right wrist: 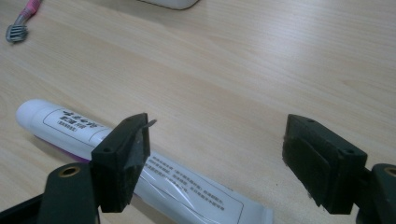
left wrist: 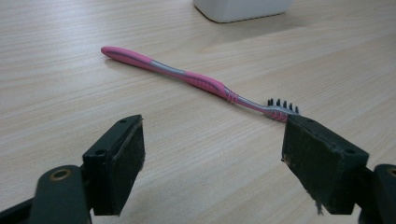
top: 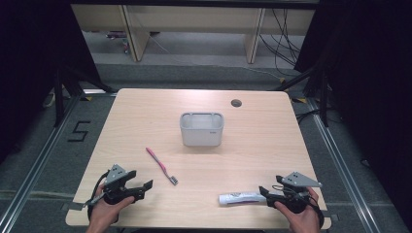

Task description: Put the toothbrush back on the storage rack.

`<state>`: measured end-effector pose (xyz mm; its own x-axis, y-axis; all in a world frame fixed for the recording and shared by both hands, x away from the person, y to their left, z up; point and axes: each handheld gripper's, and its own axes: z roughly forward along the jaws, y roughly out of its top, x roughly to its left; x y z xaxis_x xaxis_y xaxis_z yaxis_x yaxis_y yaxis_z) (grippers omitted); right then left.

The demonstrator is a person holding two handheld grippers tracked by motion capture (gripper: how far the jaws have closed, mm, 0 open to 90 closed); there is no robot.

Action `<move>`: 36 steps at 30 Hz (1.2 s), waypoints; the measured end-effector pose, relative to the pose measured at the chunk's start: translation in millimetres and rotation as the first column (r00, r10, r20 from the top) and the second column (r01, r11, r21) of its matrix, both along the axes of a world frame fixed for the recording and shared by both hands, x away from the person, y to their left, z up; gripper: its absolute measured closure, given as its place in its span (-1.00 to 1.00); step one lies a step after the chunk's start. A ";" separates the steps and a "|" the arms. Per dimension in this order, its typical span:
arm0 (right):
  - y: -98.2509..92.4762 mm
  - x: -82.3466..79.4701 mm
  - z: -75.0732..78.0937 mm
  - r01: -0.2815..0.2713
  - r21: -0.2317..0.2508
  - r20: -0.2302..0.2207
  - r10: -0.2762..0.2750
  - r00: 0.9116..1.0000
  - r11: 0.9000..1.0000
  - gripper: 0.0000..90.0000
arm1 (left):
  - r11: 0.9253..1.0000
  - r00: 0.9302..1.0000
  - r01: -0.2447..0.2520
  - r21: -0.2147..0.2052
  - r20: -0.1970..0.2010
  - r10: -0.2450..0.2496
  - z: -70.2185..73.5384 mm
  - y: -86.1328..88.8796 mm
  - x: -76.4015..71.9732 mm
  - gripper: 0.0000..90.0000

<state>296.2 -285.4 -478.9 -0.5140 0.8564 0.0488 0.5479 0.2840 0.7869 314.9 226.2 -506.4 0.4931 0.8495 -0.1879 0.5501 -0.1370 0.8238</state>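
Pale wood-grain counter (top: 145, 111) with a light grey rectangular plastic tub (top: 201, 128) sitting about in the middle, its opening facing up. Nearer the person, a pink and grey plastic toothbrush (top: 162, 166) lies flat at a slant, bristle head pointing toward the near edge, well apart from the tub.

The left gripper (top: 127, 187), held in the person's left hand (top: 104, 211) at the near left corner, has its jaws spread wide with nothing between them. In the left gripper view the toothbrush (left wrist: 196, 81) lies just ahead of the jaws, with the bristles up by the right-hand jaw, not touching as far as one can tell.

Over at the near right, a white toothpaste tube with a purple stripe (top: 240, 198) lies flat on the counter. The right gripper (top: 272, 194) is right at its end, jaws wide apart and gripping nothing. In the right gripper view the tube (right wrist: 140, 163) passes under the left-hand jaw, rather than in the gap.
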 end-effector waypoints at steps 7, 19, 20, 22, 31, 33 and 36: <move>-0.9 0.3 -0.2 -0.001 -0.002 0.001 0.001 1.000 1.000 -0.46 | 1.000 1.000 0.003 -0.002 -0.010 -0.003 -0.6 -1.2 1.1 -0.54; -1.2 1.3 -1.3 0.000 -0.001 0.000 0.000 1.000 1.000 -0.45 | 0.993 0.997 0.080 0.082 0.009 -0.081 1.7 -4.7 10.4 -0.53; -0.9 1.4 -1.4 -0.001 0.000 -0.001 0.001 1.000 1.000 -0.45 | 0.992 0.996 0.089 0.087 0.010 -0.091 2.2 -5.7 11.7 -0.52; -0.7 1.6 -1.4 -0.005 0.003 -0.001 0.005 1.000 1.000 -0.45 | 0.989 0.994 0.106 0.102 0.020 -0.108 3.6 -6.9 14.1 -0.50; -1.1 1.9 -1.8 -0.004 0.007 0.005 0.004 1.000 1.000 -0.44 | 0.975 0.984 0.153 0.160 0.066 -0.165 16.8 -7.9 30.1 -0.42; -1.1 1.9 -1.8 -0.003 0.008 0.005 0.003 1.000 1.000 -0.44 | 0.974 0.983 0.156 0.162 0.069 -0.169 17.9 -6.9 33.6 -0.27; -1.1 2.0 -1.8 -0.004 0.009 0.006 0.004 1.000 1.000 -0.44 | 0.964 0.979 0.178 0.199 0.060 -0.193 19.6 -3.2 37.4 0.08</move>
